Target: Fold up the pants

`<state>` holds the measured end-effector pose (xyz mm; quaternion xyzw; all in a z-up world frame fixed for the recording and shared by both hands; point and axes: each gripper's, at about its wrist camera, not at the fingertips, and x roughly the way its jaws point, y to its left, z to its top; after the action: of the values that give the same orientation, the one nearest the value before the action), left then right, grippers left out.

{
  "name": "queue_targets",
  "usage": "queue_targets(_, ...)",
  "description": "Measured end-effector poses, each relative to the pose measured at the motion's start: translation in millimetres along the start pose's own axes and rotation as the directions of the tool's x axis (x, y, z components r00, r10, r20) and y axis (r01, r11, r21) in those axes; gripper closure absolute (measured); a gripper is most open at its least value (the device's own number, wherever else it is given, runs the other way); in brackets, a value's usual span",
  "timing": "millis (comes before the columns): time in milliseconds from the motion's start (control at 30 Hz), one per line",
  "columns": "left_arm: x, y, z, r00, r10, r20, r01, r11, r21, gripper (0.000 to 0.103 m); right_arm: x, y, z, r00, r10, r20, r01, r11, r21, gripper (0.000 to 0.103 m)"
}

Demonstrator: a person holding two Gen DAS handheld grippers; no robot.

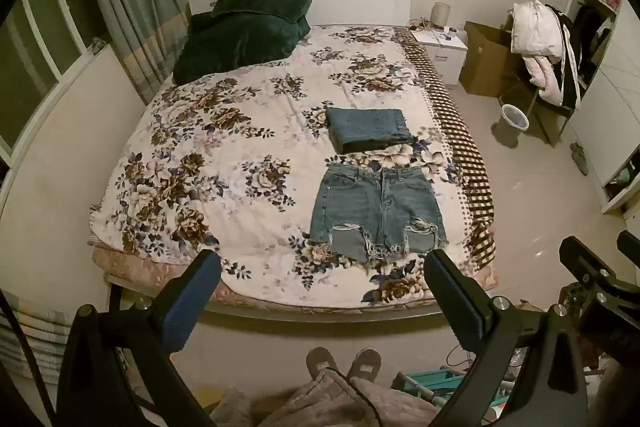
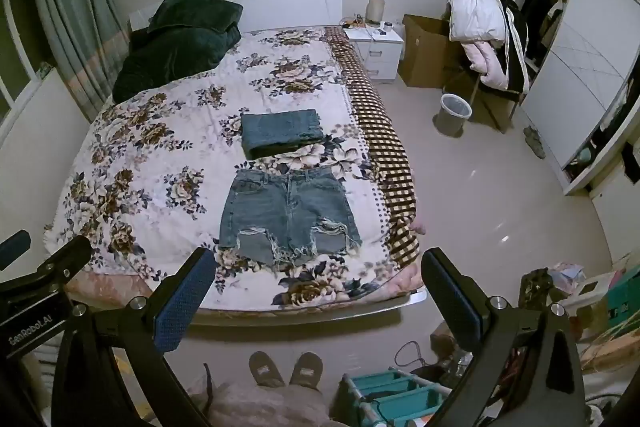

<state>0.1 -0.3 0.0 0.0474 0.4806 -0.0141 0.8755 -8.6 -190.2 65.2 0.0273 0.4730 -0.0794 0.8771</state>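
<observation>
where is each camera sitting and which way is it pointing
Left wrist: on the left gripper, held off the foot of the bed, looking down its length at the spread denim shorts; own open fingers, the right gripper's edge and the person's slippers show.
Right wrist: on the right gripper, beside it, facing the same way; own open fingers, the left gripper's edge and slippers show.
Shared: bed, shorts, folded jeans, nightstand.

Denim shorts (image 1: 378, 211) flat on floral bed (image 1: 240, 147), folded jeans (image 1: 370, 130) beyond, left tongs (image 1: 322, 271) (spread wide) above the foot
</observation>
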Motion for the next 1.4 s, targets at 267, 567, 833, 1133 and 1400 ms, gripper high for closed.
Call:
queue_targets(267,0.0,-0.1,0.2,1.0,-0.023,0.002,0.023,1.0,-0.008,0.0,-0.3,-2.3,1.1,1.0,0.013,-0.021,-0.013,1.0,0.002,0.0)
queue_targets(567,-3.5,-0.7,-1.8,0.999,-0.032,0.009,0.032,0.999,-0.007,0.0,-1.0,-4.7,1.4,1.0,0.009,-0.02,-0.009,1.0,0.005,0.0)
queue_targets(833,-7.0,0.6,4.9,0.999,-0.034,0.012,0.034,0.999,-0.007,0.0,1.2,-4.1,1.3,1.0,0.001,-0.019,-0.001,1.0,-0.001,0.0)
queue_targets(1133,-8.8,-7.2,8.0,0.999,-0.034,0.014,0.034,0.999,0.002,0.0,-6.8,-1.2,0.9,1.0,0.0,-0.019,0.0,1.0,-0.005,0.0)
queue_targets(1400,-9.7,-9.1,10.4,0.999,-0.034,0.02,0.034,0.999,0.002,0.0,-10.8,0.3,3.4,1.0,0.001,-0.017,-0.001,1.0,-0.005,0.0)
